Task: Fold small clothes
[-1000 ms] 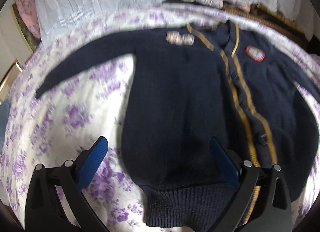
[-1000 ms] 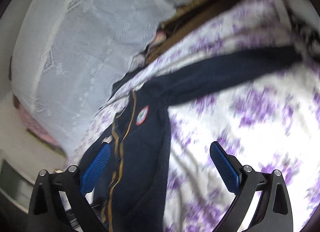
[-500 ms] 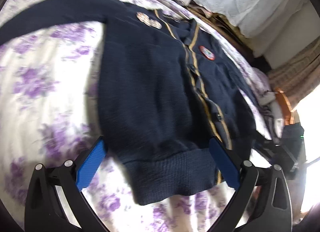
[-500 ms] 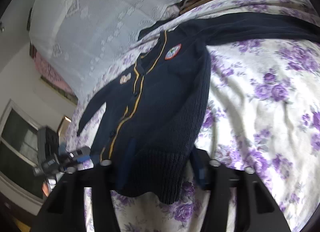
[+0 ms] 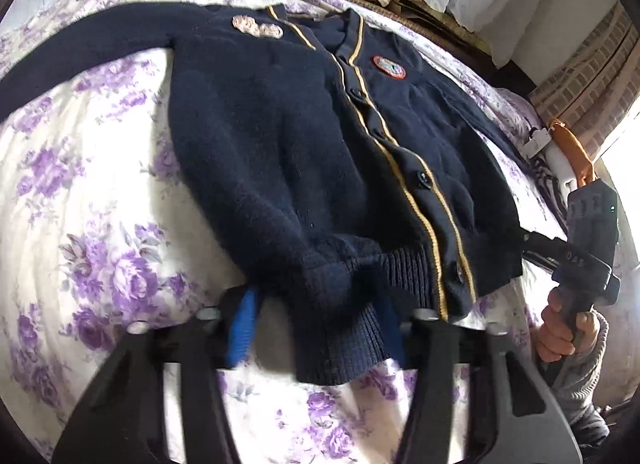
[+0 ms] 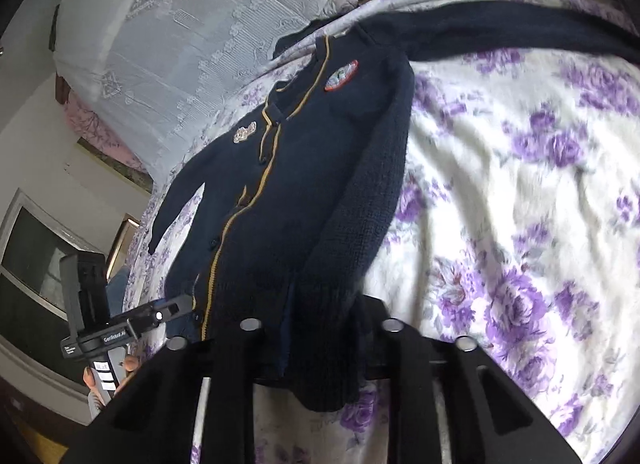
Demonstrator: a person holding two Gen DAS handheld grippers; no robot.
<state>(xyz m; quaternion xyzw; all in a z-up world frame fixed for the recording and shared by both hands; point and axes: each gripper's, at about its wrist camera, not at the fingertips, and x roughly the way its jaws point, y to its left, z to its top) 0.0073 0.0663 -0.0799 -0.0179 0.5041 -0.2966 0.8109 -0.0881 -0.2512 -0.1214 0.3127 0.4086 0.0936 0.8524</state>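
Since a second ago both your tongs have just been closing: the left tongs [image 5: 320, 320], then wide apart over the hem, now pinch the ribbed hem at lower centre, and the right tongs [image 6: 320, 328] clamp its other corner. One navy cardigan [image 5: 320, 152] lies spread mid-frame on one floral bed [image 5: 80, 184]. It carries two chest patches.

Cardigan [image 5: 288, 152]: navy knit wool, matt, ribbed hem, glossy plastic buttons, embroidered cloth badge [image 5: 389, 66]. Bedsheet [image 5: 80, 200]: soft cloth, purple flower print. Curtain [image 6: 180, 32]: white lace. Gripper fingers [image 5: 240, 328]: matt black plastic, blue ridged pads.
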